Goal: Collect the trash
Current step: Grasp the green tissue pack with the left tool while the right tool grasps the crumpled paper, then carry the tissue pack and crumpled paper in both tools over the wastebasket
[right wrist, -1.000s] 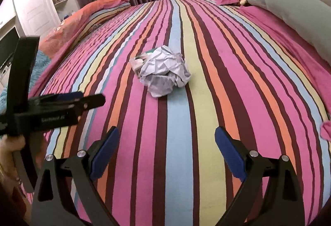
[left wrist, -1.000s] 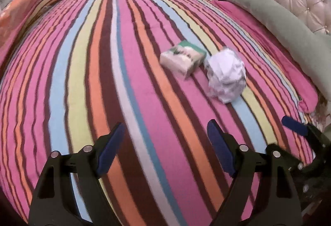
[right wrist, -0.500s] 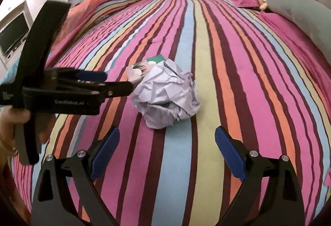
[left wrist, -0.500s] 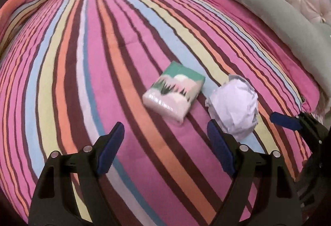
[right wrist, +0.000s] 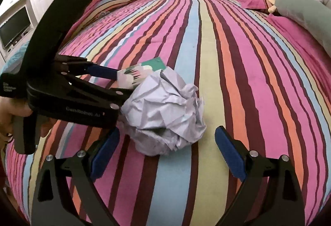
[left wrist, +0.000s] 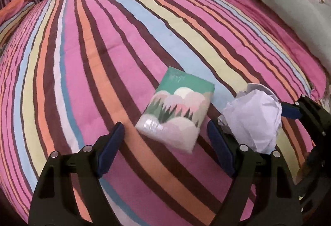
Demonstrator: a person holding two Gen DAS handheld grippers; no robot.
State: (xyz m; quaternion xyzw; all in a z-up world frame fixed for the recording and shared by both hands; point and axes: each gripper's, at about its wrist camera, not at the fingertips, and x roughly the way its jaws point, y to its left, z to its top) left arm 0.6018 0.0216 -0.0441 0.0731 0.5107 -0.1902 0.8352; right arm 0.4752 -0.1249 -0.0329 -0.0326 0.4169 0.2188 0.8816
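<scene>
Closing in since half a second ago, the left hand-held gripper (left wrist: 165, 143) now has the tissue pack (left wrist: 175, 110) just beyond its spread fingertips, at 12 o'clock, much larger than before. The right hand-held gripper (right wrist: 167, 155), jaws likewise wide apart, has drawn up to the crumpled paper ball (right wrist: 165, 110), which now sits just ahead of its tips. Both pieces rest on the striped bedspread (left wrist: 103, 50), the ball touching or nearly touching the pack at its 3 o'clock. The pack is a soft plastic-wrapped block printed with green sky, pale moon and pink hills. The ball is white, loosely creased and taller than the pack.
</scene>
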